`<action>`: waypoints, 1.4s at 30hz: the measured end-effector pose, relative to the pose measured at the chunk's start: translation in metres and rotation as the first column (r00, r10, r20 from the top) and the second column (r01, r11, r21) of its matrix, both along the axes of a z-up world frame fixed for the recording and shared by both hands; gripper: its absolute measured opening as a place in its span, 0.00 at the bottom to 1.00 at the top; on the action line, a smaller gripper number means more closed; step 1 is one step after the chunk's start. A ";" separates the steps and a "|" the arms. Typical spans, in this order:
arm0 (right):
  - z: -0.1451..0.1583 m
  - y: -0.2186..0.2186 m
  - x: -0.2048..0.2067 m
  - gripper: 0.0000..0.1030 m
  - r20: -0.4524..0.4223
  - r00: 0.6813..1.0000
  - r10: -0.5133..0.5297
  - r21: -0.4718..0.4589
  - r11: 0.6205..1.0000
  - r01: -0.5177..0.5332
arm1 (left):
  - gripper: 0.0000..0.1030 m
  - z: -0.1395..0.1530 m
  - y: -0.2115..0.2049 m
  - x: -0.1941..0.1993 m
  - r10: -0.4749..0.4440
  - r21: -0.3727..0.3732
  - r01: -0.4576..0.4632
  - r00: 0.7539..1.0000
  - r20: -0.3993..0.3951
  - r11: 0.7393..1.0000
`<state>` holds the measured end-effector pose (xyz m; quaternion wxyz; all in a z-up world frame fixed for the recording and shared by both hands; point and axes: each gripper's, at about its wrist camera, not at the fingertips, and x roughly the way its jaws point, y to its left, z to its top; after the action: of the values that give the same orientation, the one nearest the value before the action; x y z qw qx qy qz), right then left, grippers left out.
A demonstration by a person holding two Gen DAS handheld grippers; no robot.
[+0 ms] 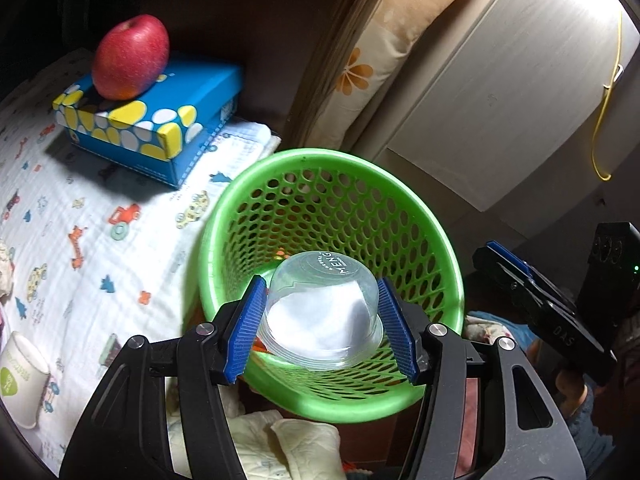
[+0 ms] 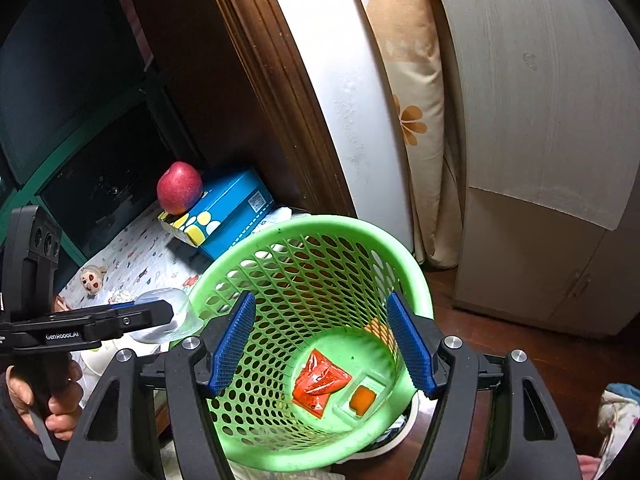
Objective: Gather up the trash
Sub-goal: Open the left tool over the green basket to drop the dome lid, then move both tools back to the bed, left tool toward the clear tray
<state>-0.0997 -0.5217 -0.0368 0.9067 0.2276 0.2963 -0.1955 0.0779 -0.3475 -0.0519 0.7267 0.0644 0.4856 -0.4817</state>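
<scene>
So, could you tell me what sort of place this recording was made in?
Probably a bedroom at home: a printed children's blanket covers what looks like a bed, a flowered pillow stands against the wall, and a pale cabinet stands behind the green basket.

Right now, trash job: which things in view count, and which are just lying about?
In the job:
- clear plastic cup with white tissue inside, held in left gripper
- green basket
- red packet and small clear tray already in the basket
- paper cup on the bed, probably trash

Lying about:
- apple
- blue box
- doll
</scene>
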 end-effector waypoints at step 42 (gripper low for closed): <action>0.017 0.156 0.094 0.71 0.021 0.929 0.370 -0.011 0.929 -0.369 | 0.72 0.010 0.327 0.057 0.637 0.056 -0.648 0.758 0.139 0.760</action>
<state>-0.0059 -0.3659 -0.0203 0.9315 0.1669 0.3227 -0.0198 0.1346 -0.0202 -0.0415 0.8694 -0.0428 0.4606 -0.1737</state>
